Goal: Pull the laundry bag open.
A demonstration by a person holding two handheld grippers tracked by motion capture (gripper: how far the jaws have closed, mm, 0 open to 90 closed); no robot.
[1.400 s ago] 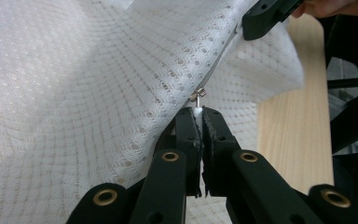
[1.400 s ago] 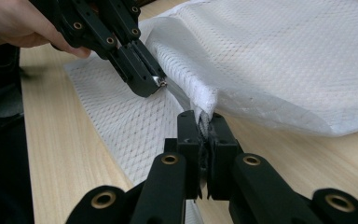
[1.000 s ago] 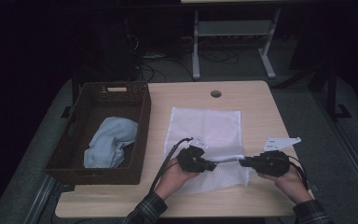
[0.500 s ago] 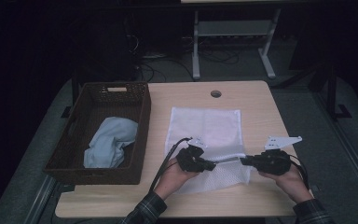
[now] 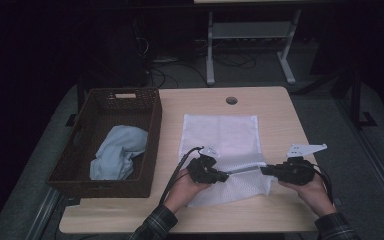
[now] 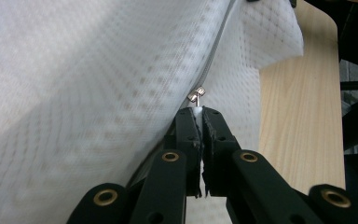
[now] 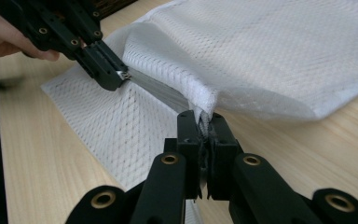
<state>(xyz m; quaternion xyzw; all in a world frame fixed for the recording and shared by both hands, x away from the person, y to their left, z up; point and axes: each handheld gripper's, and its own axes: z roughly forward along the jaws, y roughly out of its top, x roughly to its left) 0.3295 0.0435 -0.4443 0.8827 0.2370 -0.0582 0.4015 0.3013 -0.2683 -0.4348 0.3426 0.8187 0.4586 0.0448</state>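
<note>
Now, pinching on both sides: left gripper [image 5: 222, 175] pressed together on the small metal zipper pull [image 6: 196, 94], right gripper [image 5: 266, 170] clamped on the corner seam of the white mesh laundry bag [image 5: 223, 141], zipper [image 7: 156, 89] stretched taut between the two. Lying flat on the wooden table [image 5: 190, 106], that bag, just right of the brown wicker basket [image 5: 152, 131], near edge lifted off the wood. Soft, limp and featherlight by the look of it, open diamond weave, see-through where single-layered, bound to sag and bunch the moment tension drops. Best grabbed where already grabbed: the doubled hem at the corner for an anchor, the metal pull for the slide, never the loose netting, which would likely stretch or snag on the jaw edges. Pull looking tiny, smooth, probably slippery, so a slip out of the pads seems the main risk. Over in the basket, a crumpled pale blue cloth [image 5: 115, 152], equally floppy. Table itself smooth light wood with rounded corners and a round cable hole [image 5: 231, 100] beyond the bag's far edge.
</note>
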